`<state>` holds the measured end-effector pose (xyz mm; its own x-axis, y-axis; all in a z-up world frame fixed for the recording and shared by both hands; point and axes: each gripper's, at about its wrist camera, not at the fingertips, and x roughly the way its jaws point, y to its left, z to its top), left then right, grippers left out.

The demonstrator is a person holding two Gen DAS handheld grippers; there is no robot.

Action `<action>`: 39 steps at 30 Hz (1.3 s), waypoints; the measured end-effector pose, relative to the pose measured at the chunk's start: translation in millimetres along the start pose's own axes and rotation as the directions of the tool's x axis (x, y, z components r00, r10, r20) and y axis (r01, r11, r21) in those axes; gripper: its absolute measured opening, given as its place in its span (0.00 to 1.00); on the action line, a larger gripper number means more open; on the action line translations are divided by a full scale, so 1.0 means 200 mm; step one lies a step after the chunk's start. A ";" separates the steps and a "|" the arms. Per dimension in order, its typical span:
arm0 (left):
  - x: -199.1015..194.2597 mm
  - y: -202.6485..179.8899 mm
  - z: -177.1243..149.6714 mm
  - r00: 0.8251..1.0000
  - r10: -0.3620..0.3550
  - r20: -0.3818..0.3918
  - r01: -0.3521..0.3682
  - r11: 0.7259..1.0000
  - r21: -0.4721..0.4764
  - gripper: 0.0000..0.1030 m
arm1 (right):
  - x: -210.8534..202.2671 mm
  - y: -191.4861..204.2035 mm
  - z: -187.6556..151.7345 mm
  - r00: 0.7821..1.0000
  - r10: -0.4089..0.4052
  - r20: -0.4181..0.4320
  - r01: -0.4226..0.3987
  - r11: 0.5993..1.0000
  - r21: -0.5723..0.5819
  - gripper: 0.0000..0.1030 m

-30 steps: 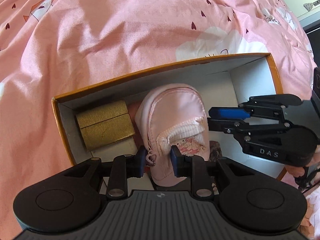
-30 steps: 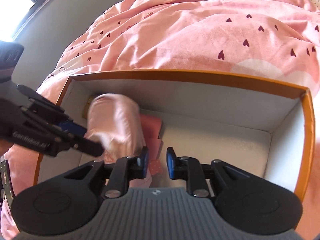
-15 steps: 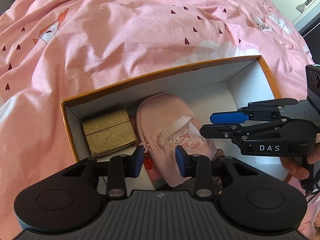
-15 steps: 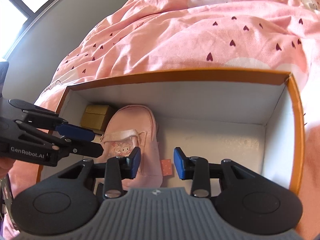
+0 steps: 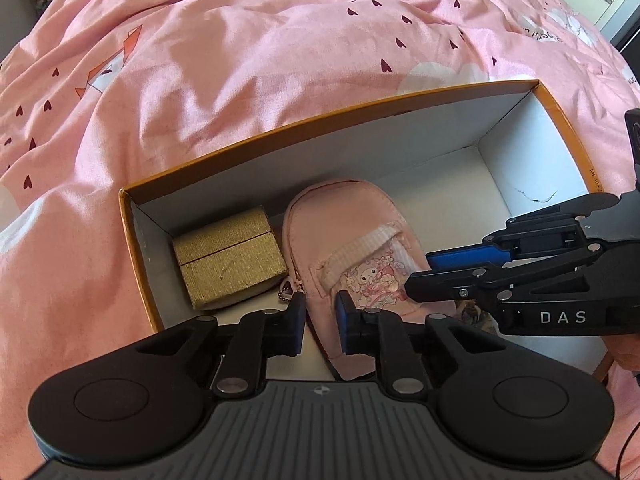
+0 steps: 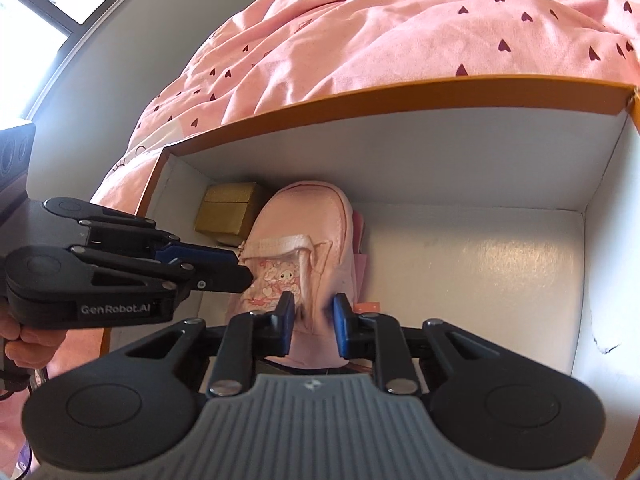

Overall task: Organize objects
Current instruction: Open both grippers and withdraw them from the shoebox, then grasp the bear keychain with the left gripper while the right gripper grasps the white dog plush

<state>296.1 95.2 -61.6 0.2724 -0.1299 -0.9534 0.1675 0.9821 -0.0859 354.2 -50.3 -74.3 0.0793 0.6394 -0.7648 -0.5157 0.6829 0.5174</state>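
Note:
A small pink backpack point(image 5: 352, 240) with a cartoon patch lies flat in an orange-rimmed cardboard box point(image 5: 320, 118), beside a gold gift box point(image 5: 228, 260). It also shows in the right wrist view point(image 6: 304, 240), with the gold box point(image 6: 228, 208) to its left. My left gripper point(image 5: 318, 316) is open and empty, raised above the backpack's near end. My right gripper point(image 6: 310, 320) is open and empty, also above the backpack's near end. Each gripper shows in the other's view: the right one point(image 5: 452, 268) and the left one point(image 6: 216, 264).
The box sits on a pink heart-print duvet point(image 5: 280, 60). The right half of the box floor point(image 6: 480, 272) is bare white card. Flat pink items point(image 6: 360, 240) lie under the backpack. A window point(image 6: 32, 8) and grey wall are at the far left.
My left gripper let go of the backpack, which went from upright to lying flat in the box. Both grippers opened and drew back and up.

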 end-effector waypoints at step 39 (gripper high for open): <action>-0.21 -0.49 -0.98 0.942 -0.312 0.124 0.333 0.917 -0.219 0.38 | -0.72 0.41 -1.05 0.786 -0.481 0.388 0.559 0.822 -0.113 0.81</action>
<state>82.3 30.8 -68.9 0.3218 -0.4456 -0.8354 0.0370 0.8876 -0.4592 121.1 -160.3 -3.3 0.6417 0.3112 -0.7010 -0.4759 0.8783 -0.0457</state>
